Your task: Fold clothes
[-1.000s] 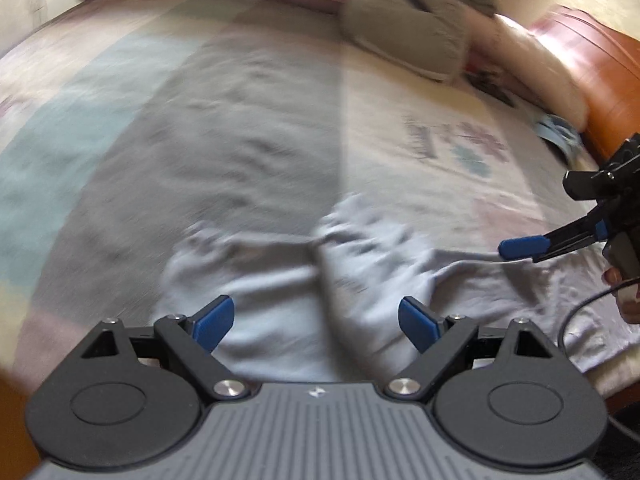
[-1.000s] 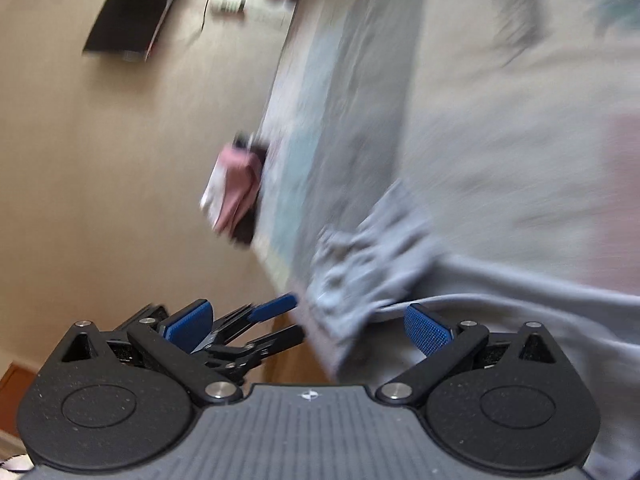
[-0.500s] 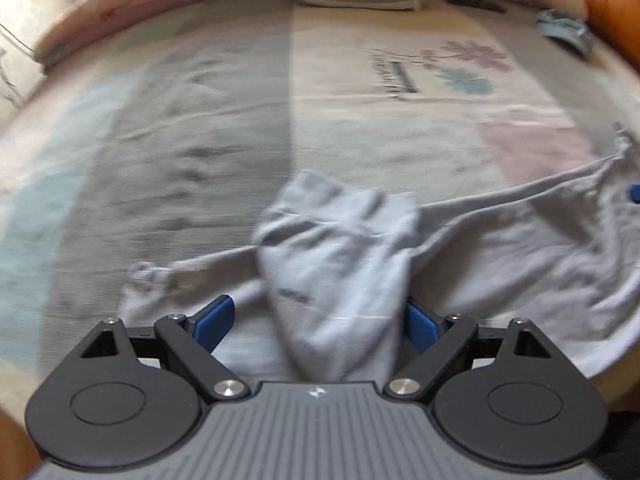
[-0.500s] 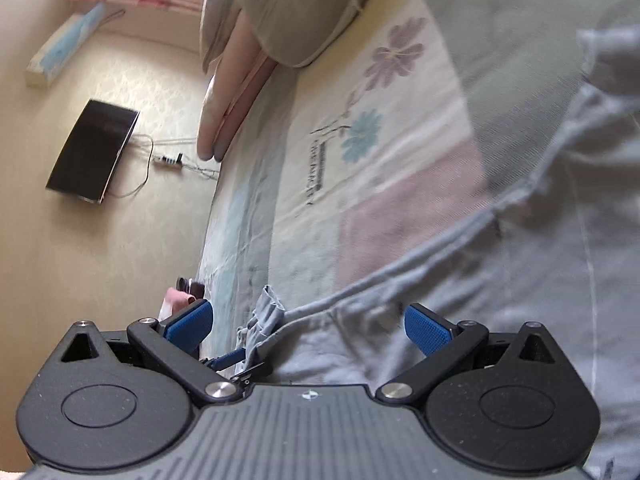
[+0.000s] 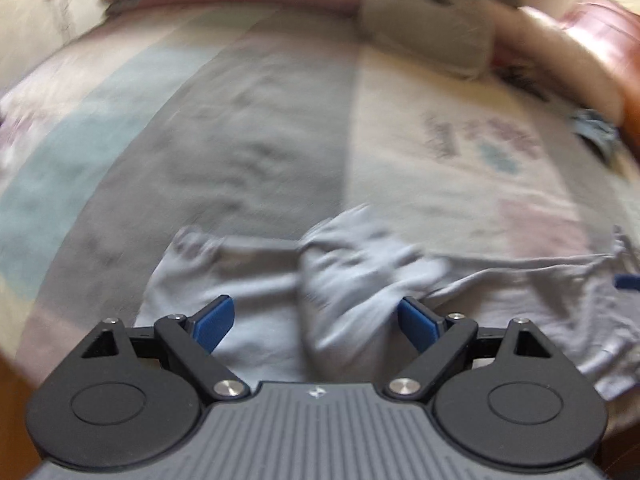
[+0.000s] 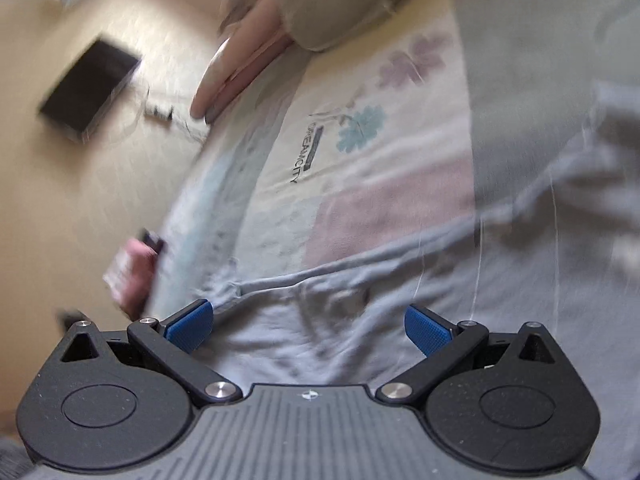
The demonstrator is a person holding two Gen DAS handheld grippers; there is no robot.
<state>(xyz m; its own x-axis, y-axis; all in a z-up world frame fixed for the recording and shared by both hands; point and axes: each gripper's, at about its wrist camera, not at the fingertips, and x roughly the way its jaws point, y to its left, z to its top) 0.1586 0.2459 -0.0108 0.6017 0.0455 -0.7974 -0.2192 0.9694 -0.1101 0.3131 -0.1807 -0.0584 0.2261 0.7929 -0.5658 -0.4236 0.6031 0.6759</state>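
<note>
**Grey garment spread crumpled on a bed**

Left gripper (image 5: pixel 316 322) is spread wide, empty, above the pale grey garment (image 5: pixel 352 280) lying rumpled at the patterned bedspread (image 5: pixel 256 152) edge. Right gripper (image 6: pixel 308 326) likewise gapes, holding nothing. The cloth looks light and limp; pinching a hem or corner seems best.

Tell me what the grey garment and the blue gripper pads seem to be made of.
The grey garment looks like soft matte knit, probably cotton jersey: it lies limp and bunches into rounded wrinkles. The blue pads on the right gripper look like moulded rubber or plastic, judging by their fine grid texture; I cannot tell which.
</note>
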